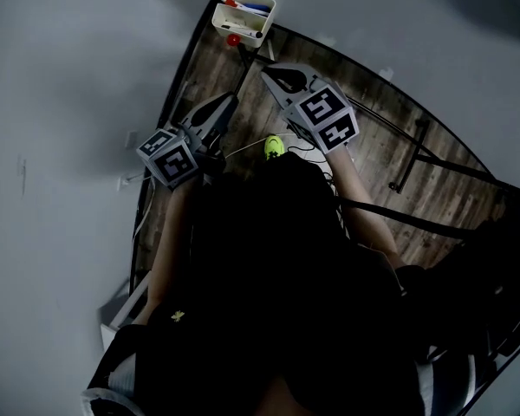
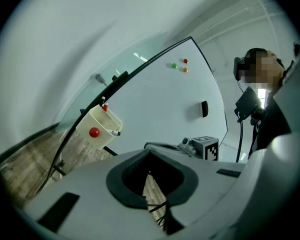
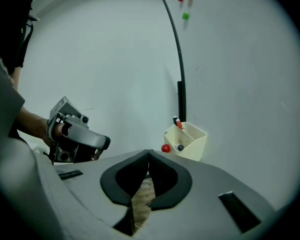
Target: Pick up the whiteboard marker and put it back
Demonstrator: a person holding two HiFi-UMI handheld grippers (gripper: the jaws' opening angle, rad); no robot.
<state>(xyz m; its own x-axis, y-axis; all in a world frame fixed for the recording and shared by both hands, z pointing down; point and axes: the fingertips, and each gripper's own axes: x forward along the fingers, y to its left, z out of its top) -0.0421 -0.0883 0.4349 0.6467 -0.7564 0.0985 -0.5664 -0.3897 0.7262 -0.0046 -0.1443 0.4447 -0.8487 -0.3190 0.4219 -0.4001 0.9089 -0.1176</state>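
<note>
Head view: both grippers are held out side by side toward a cream tub (image 1: 268,17), which is hung low on the left edge of the whiteboard (image 3: 240,74), with wood floor (image 1: 381,146) seen below.
Right gripper (image 1: 269,74): the jaws are pressed tip to tip. Nothing is caught between them, and only floor is seen through the gap behind the tips.
Left gripper (image 1: 231,100): the jaws are likewise brought together, and nothing is gripped.
Marker (image 1: 232,3): a red-capped one is stood cap up in the tub, against the board, with a blue one (image 1: 258,9) beside it. It is parked, not carried.
Why the tub: it is fixed at the board's edge so that pens are within reach of the writing surface. A red magnet (image 3: 165,148) is stuck on its front wall.
Why the grippers: the right one is aimed at the tub, so it is judged to be the working tool. The left one is held off to the side, apparently out of the way.
Marker to tool: in the right gripper view the marker is seen ahead of the jaw tips, up and a little to the right, clearly apart from them. No contact is made.
Task stage: this cannot be settled. With the marker in the tub and both tools empty, either the pickup is not yet begun or the return is done.
</note>
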